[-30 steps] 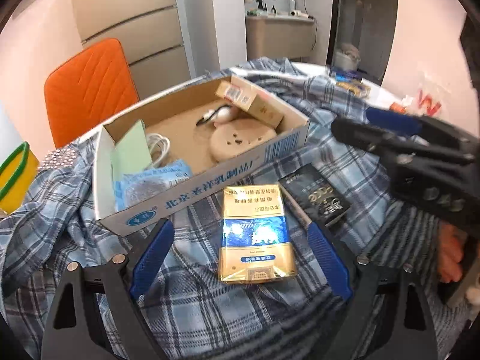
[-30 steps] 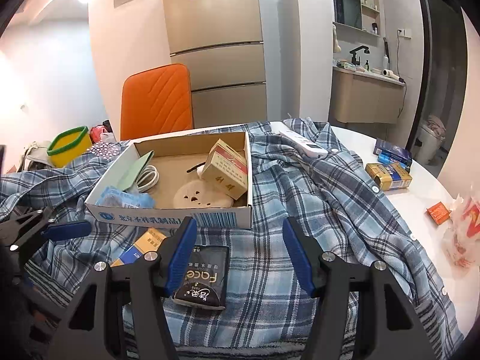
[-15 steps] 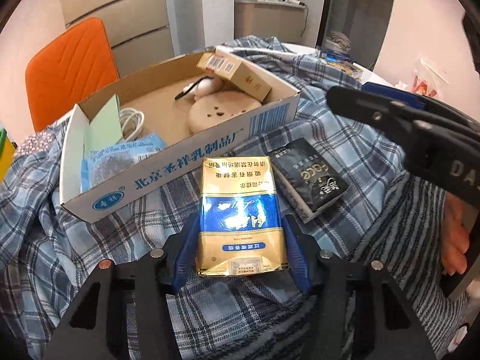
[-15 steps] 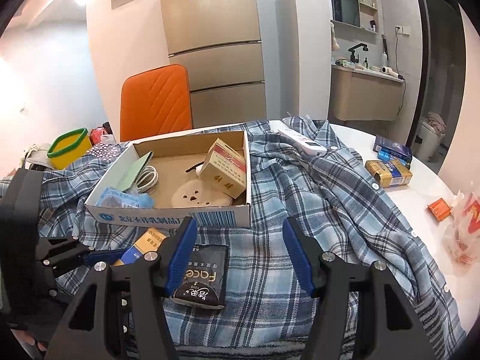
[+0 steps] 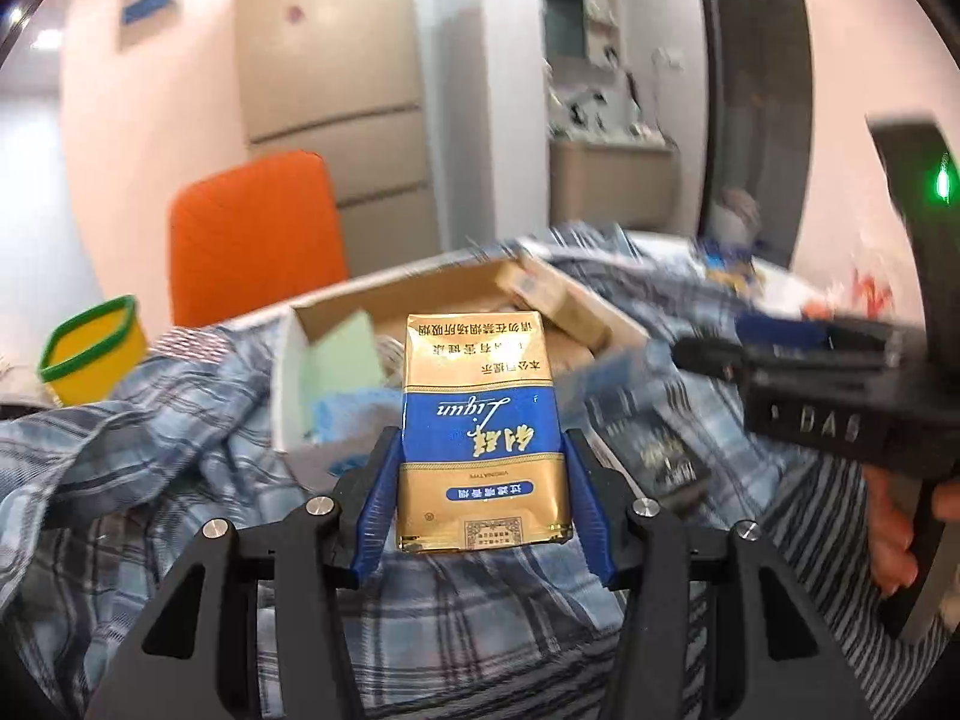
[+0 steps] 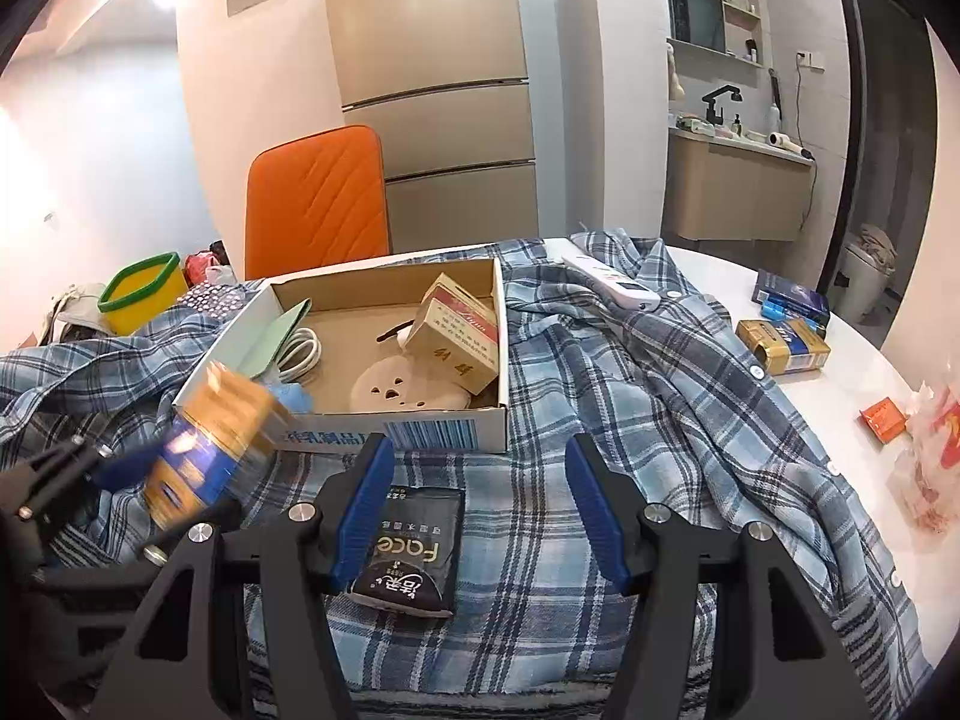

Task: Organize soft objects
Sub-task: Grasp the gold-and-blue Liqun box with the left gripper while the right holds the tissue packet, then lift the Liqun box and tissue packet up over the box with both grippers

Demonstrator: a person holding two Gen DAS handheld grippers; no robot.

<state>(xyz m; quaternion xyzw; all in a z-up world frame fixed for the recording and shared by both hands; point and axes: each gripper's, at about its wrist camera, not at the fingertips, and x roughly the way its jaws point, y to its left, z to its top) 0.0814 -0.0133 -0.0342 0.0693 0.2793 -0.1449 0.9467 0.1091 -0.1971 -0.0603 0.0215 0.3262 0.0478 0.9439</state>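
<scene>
My left gripper is shut on a gold-and-blue pack, held up off the blue plaid shirt in front of the open cardboard box. The right wrist view shows that pack blurred at the left, near the box's front corner. My right gripper hovers open over the shirt with nothing between its pads. A black "Face" pack lies on the shirt beside its left finger. In the left wrist view the right gripper shows side-on, held by a hand.
The box holds a red-and-white carton, a round beige piece, a white cable and a green card. A white remote lies on the shirt. Small packs sit at the right. Orange chair and yellow basket stand behind.
The left gripper closed on the gold-and-blue pack, lifted it off the shirt and tilted up toward the box. The right gripper has not moved.
</scene>
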